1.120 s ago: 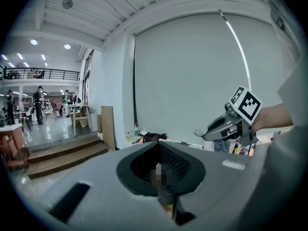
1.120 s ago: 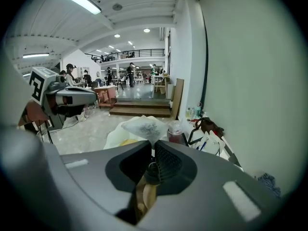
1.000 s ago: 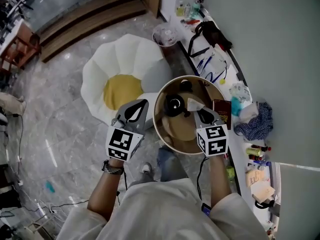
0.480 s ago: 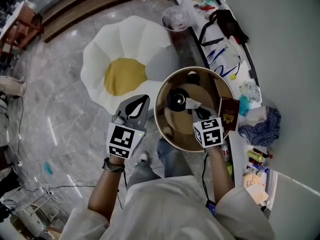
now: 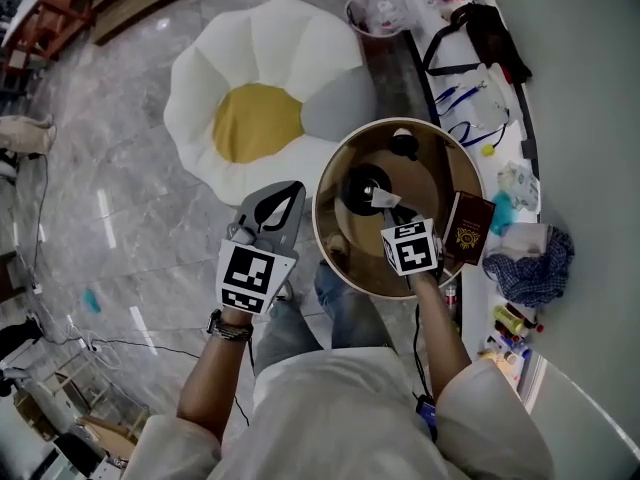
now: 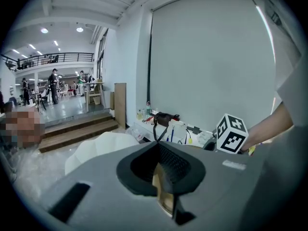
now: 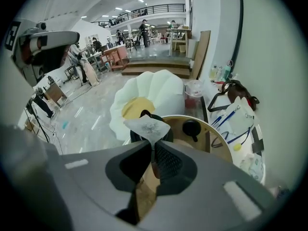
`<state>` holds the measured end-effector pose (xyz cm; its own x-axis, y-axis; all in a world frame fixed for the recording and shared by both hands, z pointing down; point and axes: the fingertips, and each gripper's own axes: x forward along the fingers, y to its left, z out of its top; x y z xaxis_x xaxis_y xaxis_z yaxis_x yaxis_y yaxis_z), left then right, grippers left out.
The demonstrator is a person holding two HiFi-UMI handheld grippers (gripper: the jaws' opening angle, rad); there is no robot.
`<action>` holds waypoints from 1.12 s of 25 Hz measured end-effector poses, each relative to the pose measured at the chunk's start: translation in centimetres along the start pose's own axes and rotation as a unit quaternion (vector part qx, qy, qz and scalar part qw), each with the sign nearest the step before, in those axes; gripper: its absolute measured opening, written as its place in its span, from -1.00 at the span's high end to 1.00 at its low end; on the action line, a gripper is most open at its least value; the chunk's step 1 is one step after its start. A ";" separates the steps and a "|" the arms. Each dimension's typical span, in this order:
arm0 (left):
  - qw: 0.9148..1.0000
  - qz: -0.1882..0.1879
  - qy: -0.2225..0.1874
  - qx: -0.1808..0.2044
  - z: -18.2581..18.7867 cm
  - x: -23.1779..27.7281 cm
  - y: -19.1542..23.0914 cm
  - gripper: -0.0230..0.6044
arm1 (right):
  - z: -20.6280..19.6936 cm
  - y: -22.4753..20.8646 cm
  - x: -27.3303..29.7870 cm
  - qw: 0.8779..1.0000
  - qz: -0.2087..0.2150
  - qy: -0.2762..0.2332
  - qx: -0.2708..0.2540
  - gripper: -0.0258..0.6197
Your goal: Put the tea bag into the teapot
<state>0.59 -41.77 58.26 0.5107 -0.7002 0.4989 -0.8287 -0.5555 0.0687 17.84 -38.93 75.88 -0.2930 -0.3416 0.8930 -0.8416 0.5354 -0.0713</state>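
A round wooden tray table [image 5: 345, 258] carries a black teapot [image 5: 362, 187] with its top open, and the teapot's black lid [image 5: 404, 146] lies apart on the tray's far side. My right gripper [image 5: 394, 204] is shut on a white tea bag [image 5: 384, 198] and holds it just over the teapot's near right rim. From the right gripper view the tea bag [image 7: 147, 127] fans out above the pinched jaws, with the teapot [image 7: 144, 121] directly behind it. My left gripper [image 5: 278, 205] hangs left of the tray, jaws closed on nothing.
A large egg-shaped floor cushion [image 5: 255, 123] lies to the left of the tray. A dark red booklet [image 5: 468, 230] rests on the tray's right edge. A long white shelf [image 5: 490, 118] along the wall holds a black bag, pens, cloths and bottles. The marble floor spreads on the left.
My right gripper has carried the tea bag forward from the tray's middle to the teapot's rim. The left gripper has stayed beside the tray.
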 end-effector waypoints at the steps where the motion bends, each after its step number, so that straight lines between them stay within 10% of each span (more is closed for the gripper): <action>1: 1.000 0.001 0.003 -0.002 -0.3 0.2 -0.1 0.93 | -0.2 -0.1 0.5 1.000 0.003 0.005 -0.001 0.83; 28: 0.999 0.013 0.020 -0.039 -2.5 1.1 0.5 0.93 | -1.3 0.8 4.0 0.999 0.006 0.034 0.000 0.74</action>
<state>0.14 -41.74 61.00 0.4813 -0.6941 0.5353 -0.8572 -0.5003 0.1221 16.61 -38.90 79.95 -0.2723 -0.2824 0.9198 -0.8377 0.5399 -0.0822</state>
